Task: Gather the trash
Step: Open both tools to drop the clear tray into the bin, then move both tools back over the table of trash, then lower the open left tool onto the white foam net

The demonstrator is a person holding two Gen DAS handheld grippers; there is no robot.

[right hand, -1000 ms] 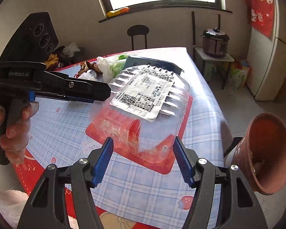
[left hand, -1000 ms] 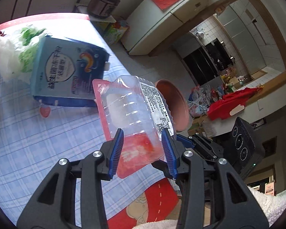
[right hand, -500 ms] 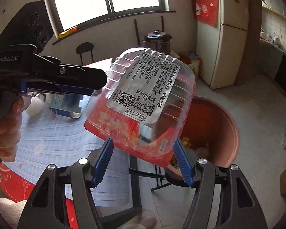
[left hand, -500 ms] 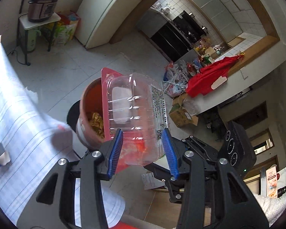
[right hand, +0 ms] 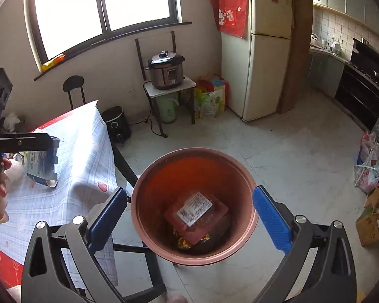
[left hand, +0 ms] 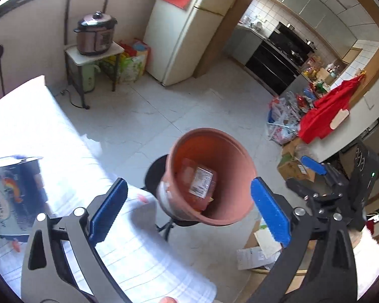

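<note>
A terracotta-coloured bin (right hand: pixel 194 204) stands on a black stool beside the table. The clear plastic tray with a red base and white label (right hand: pixel 195 213) lies inside it on other scraps. It also shows in the left wrist view (left hand: pixel 199 184) inside the bin (left hand: pixel 209 174). My right gripper (right hand: pixel 189 217) is open and empty above the bin's mouth. My left gripper (left hand: pixel 188 209) is open and empty above the bin, with the right gripper (left hand: pixel 315 174) at its right.
The table with a blue checked cloth (right hand: pixel 70 166) is at the left and holds a blue carton (right hand: pixel 41 164). A side table with a pressure cooker (right hand: pixel 166 72), a fridge (right hand: pixel 262 50) and boxes on the floor (right hand: pixel 374 222) surround the bin.
Both grippers held the plastic tray over the table, carried it right over the bin, then opened wide. The tray now lies inside the bin.
</note>
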